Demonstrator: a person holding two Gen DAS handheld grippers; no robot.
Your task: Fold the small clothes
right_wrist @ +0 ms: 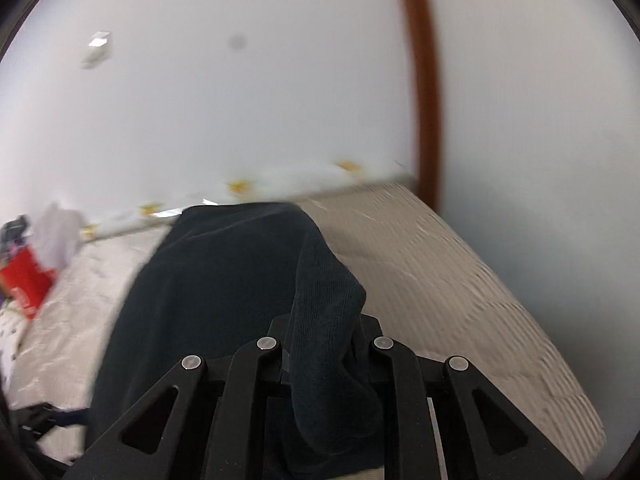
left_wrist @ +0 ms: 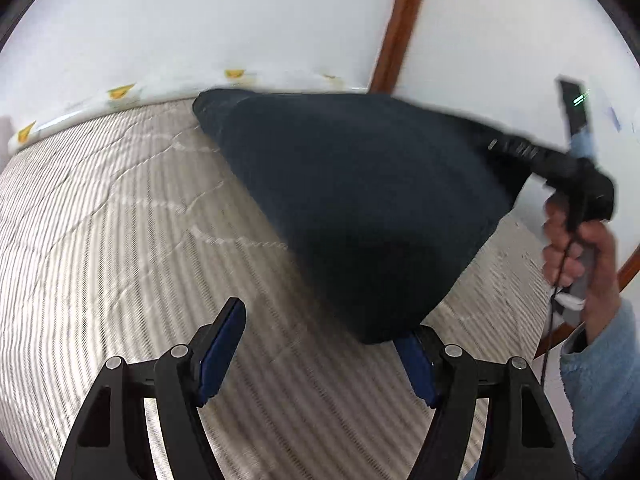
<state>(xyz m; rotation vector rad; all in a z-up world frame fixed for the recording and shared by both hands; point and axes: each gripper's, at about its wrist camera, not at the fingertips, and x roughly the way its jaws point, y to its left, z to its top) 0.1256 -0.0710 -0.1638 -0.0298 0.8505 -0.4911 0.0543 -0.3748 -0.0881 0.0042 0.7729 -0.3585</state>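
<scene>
Striped grey mattress [left_wrist: 120, 220] fills my view, with the dark cloth [left_wrist: 360, 208] lifted partly off it. The cloth hangs from the right gripper [right_wrist: 320, 340], whose jaws are pressed together on one bunched corner. My left gripper [left_wrist: 320, 352] stands spread and empty, the cloth's low corner just ahead and nearest its right finger, so I judge it should take that corner.
</scene>
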